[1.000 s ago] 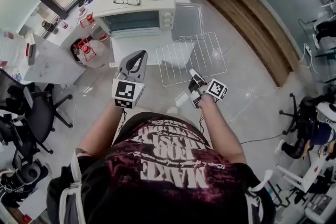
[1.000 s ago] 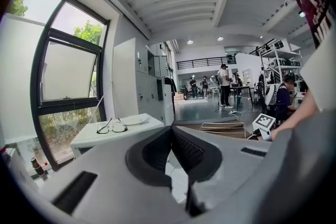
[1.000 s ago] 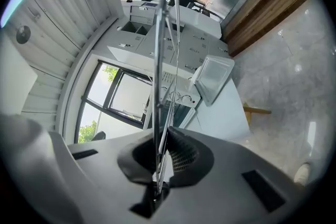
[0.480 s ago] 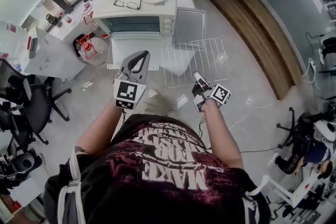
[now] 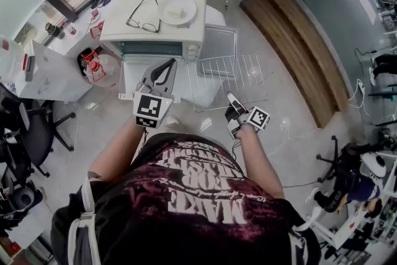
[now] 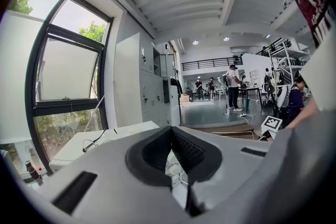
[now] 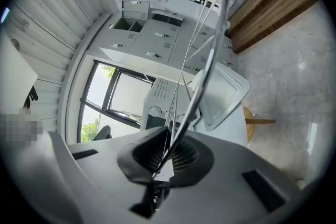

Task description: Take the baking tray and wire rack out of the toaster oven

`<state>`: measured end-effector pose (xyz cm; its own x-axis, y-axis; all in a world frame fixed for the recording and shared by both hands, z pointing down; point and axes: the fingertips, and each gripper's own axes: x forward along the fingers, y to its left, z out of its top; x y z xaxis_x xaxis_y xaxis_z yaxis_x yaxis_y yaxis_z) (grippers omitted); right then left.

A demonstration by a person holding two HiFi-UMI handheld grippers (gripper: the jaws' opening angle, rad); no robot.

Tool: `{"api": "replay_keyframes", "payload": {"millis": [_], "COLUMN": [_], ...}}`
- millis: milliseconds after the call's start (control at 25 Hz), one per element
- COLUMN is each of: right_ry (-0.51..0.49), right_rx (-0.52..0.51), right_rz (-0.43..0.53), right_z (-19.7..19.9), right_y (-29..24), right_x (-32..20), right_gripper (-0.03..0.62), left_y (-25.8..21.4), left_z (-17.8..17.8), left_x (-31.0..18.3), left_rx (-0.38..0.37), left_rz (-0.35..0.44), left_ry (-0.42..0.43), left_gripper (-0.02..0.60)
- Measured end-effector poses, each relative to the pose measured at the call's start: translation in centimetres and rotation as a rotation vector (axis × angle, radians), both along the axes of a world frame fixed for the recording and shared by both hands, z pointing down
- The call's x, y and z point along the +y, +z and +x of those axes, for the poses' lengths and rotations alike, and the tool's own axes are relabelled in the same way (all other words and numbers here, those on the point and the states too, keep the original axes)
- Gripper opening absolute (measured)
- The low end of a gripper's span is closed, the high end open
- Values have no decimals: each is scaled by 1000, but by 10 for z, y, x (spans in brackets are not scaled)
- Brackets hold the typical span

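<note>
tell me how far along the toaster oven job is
Done: the baking tray lies outside, beside the toaster oven. In hand: the right tool is shut on the wire rack, which is clear of the oven. Left: setting the rack down. The left tool is shut and empty.

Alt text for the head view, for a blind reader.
From above: the right gripper clamps a wire rack by its near edge, holding it before a white toaster oven. The baking tray lies beside the oven; the left gripper is shut, empty.
</note>
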<state>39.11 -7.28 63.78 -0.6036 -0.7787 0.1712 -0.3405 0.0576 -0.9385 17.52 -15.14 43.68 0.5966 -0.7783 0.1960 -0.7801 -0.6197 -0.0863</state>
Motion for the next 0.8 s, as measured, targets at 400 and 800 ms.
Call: {"api": "replay_keyframes", "payload": {"millis": [400,800], "right_ry": [-129,-461], "right_rx": [12,0], "right_rz": [20,-17], "right_z": [16,53], "right_y": [-2,23], "right_x": [-45,-104], "right_gripper": [5,3], "left_y": [8,3], "left_z": [4,32], "left_x": [-40,-65], "left_rx": [10,-11], "left_rz": [-25,-17], "left_ry": [-56,-310], "left_gripper": [5,4]}}
